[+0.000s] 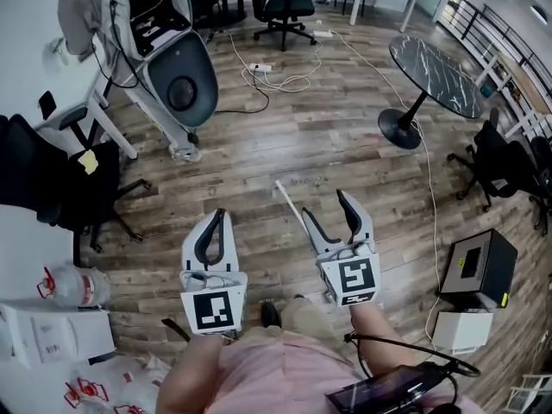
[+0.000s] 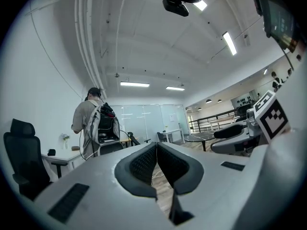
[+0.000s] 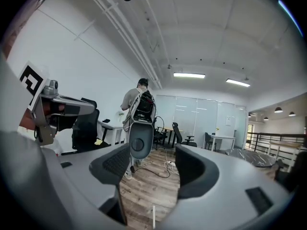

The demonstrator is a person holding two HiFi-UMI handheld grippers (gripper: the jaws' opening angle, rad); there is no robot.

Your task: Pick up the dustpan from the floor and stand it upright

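A thin white handle (image 1: pixel 291 205) lies slanted on the wooden floor, and its near end runs under my right gripper (image 1: pixel 325 205). The rest of the dustpan is hidden behind the grippers. The right gripper is open and held above the floor with nothing between its jaws. In the right gripper view the white handle (image 3: pixel 153 217) shows low down, below the right gripper (image 3: pixel 153 153). My left gripper (image 1: pixel 220 216) hangs to the left of the handle, shut and empty. In its own view the left gripper (image 2: pixel 157 145) has its pads meeting at the tip.
A grey-white machine (image 1: pixel 178 78) stands far left. A round black table (image 1: pixel 435 69) is at the far right, with cables (image 1: pixel 285 76) trailing on the floor. A black box (image 1: pixel 479 266) sits right, office chairs (image 1: pixel 73 188) left. A person with a backpack (image 2: pixel 94 127) stands ahead.
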